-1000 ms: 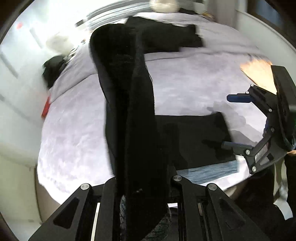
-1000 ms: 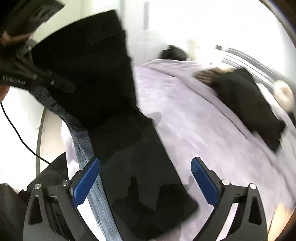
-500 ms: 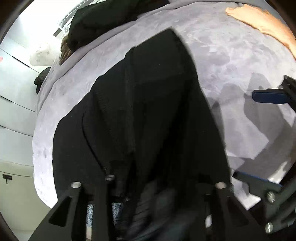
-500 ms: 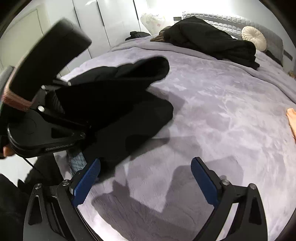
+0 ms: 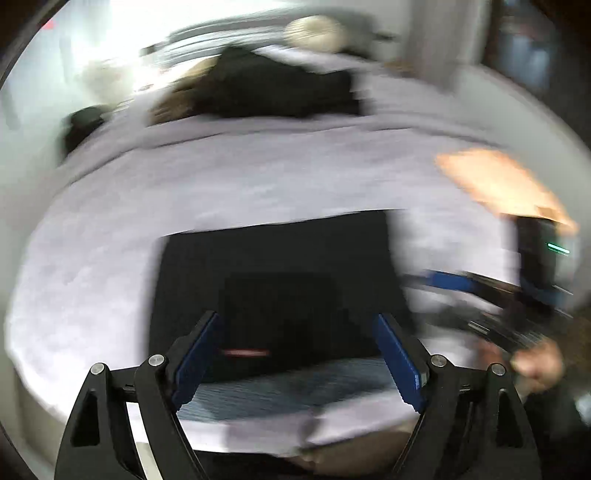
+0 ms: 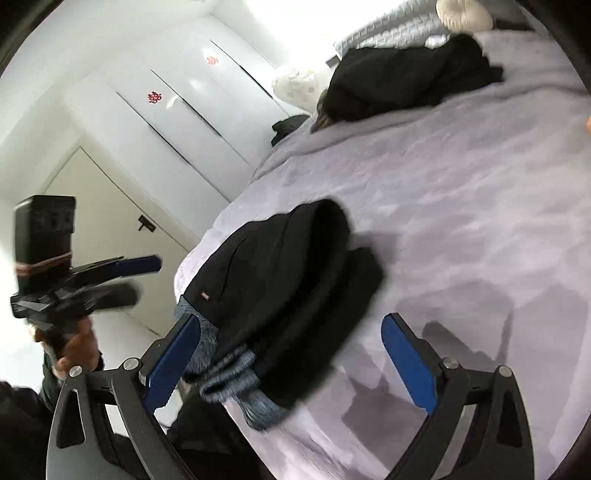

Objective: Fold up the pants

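Note:
The black pants (image 5: 280,280) lie folded in a stack at the near edge of the lilac bed (image 5: 221,177), with a grey-blue lining showing at the front. They also show in the right wrist view (image 6: 288,280), with a small red label. My left gripper (image 5: 297,363) is open and empty just above the stack's near edge; it also shows in the right wrist view (image 6: 125,277), off the bed's left side. My right gripper (image 6: 291,362) is open and empty, over the stack's near end; it shows blurred in the left wrist view (image 5: 461,291).
A pile of dark clothes (image 6: 410,77) and a round cream cushion (image 6: 461,14) lie at the bed's far end. White wardrobe doors (image 6: 166,122) stand left of the bed. An orange-tan item (image 5: 498,181) lies at the bed's right.
My left gripper laid the pants over into a folded stack, let go and opened. It has pulled back off the bed's edge. The right gripper stayed open.

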The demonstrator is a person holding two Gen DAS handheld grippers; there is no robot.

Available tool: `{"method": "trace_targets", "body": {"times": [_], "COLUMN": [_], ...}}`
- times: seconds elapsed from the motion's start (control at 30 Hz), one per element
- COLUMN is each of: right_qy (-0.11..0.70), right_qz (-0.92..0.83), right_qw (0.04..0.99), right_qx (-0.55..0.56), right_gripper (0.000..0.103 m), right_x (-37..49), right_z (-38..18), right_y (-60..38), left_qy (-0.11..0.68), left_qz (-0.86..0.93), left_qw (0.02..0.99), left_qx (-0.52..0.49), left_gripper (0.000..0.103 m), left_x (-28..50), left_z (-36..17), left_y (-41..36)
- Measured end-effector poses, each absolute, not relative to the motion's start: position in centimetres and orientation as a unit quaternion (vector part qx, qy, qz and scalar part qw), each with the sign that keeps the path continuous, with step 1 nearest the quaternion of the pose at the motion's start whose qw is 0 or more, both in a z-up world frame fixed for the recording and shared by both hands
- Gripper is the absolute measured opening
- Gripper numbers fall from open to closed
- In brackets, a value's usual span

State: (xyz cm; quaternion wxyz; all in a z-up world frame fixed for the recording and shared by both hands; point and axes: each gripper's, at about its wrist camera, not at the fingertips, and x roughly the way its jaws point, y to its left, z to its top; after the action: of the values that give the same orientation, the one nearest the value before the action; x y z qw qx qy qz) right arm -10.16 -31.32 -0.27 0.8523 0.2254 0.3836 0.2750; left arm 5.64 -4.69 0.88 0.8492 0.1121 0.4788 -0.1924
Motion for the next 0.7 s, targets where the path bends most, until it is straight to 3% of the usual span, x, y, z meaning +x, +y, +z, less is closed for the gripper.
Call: {"method": "trace_targets", "body": {"times": [0.17, 0.2, 0.23, 0.27, 0.3, 0.47, 0.6, 0.7], "right_qy": [0.36, 0.355, 0.368, 0.391, 0.408, 0.386, 0.437, 0.432], "right_qz": [0.266, 0.27, 0.272, 0.265, 0.265, 0.255, 0.235, 0.244], "right_qw": [0.866, 0.872, 0.869, 0.861, 0.851, 0.866, 0.814, 0.807], "right_qx": [0.221, 0.2, 0.188, 0.187, 0.197, 0.189, 0.302, 0.321], "right_gripper": [0.097, 0.085, 0.051, 0.029, 0.022, 0.019, 0.023, 0.032], "right_x": [-8.1, -7.9, -7.2, -6.4, -5.9, -8.0, -6.6, -6.7], "right_z": [-0.7, -0.2, -0.1, -0.3, -0.2, 2.3, -3.7, -2.7], "right_y": [-27.1, -26.2, -25.5, -25.2, -25.2, -25.9, -28.6, -29.2], "left_qy": [0.534, 0.532, 0.528, 0.525, 0.524, 0.473, 0.522, 0.503], "left_qz": [-0.136, -0.136, -0.139, -0.142, -0.143, -0.203, -0.184, -0.176], "left_qw": [0.832, 0.833, 0.834, 0.836, 0.836, 0.856, 0.831, 0.843], "left_qx": [0.062, 0.064, 0.072, 0.073, 0.071, 0.037, 0.055, 0.077], "left_gripper": [0.085, 0.087, 0.095, 0.096, 0.096, 0.099, 0.101, 0.101], "left_x": [10.5, 10.6, 10.6, 10.5, 9.8, 8.5, 10.3, 10.0], "left_z": [-5.1, -5.7, -6.2, -6.4, -6.1, -2.1, -6.7, -7.3], "left_y": [-0.8, -0.7, -0.9, -1.0, -1.0, -0.2, -0.4, -0.8]}}
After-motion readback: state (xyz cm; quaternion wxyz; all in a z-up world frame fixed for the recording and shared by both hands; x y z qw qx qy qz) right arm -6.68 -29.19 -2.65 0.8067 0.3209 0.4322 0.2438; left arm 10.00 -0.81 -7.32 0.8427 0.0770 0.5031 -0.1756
